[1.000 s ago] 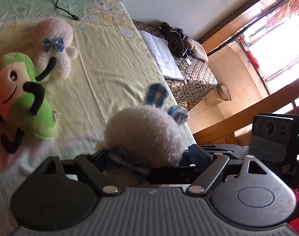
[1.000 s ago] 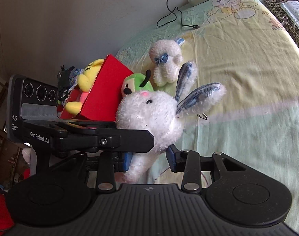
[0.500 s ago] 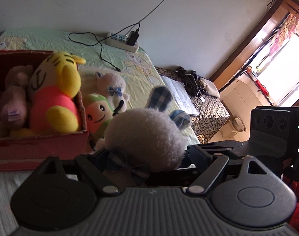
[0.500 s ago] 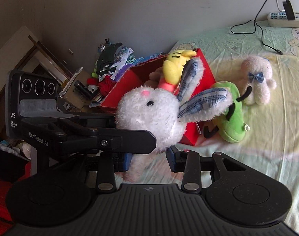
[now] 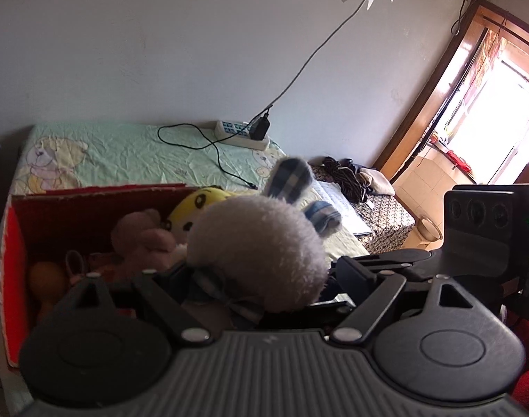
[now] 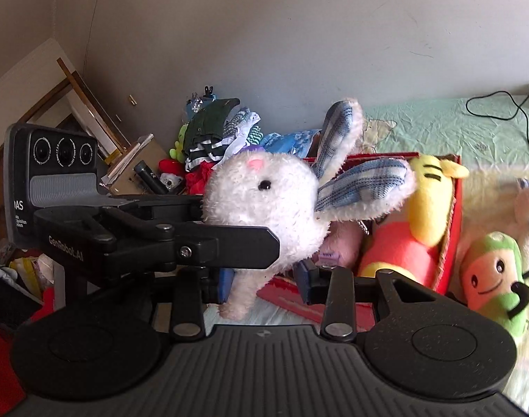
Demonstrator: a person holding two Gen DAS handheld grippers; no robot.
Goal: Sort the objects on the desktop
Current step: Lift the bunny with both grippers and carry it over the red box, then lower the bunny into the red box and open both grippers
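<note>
Both grippers have hold of the same white plush rabbit, the one with blue plaid ears. In the right wrist view it fills the centre of the frame, head up, ears flopping toward the right. The right gripper has its blue-padded fingers pinched on the rabbit's lower body, which hangs down between them. The left gripper comes in from the left side of that frame and its black arm crosses in front of the rabbit's chin.

From the left wrist view you only get the back of the rabbit's head, dead centre, with its plaid bow right at the left gripper, whose fingers are closed in tight on the neck area. The right gripper's body sits at the right edge.

The rabbit is held up over the red cardboard box, left of centre in that frame. Inside the box are a yellow and red plush and a pinkish plush. Lower right of the right wrist frame, a green plush lies on the bed sheet just beside the box. A power strip with a black cable sits near the wall.
</note>
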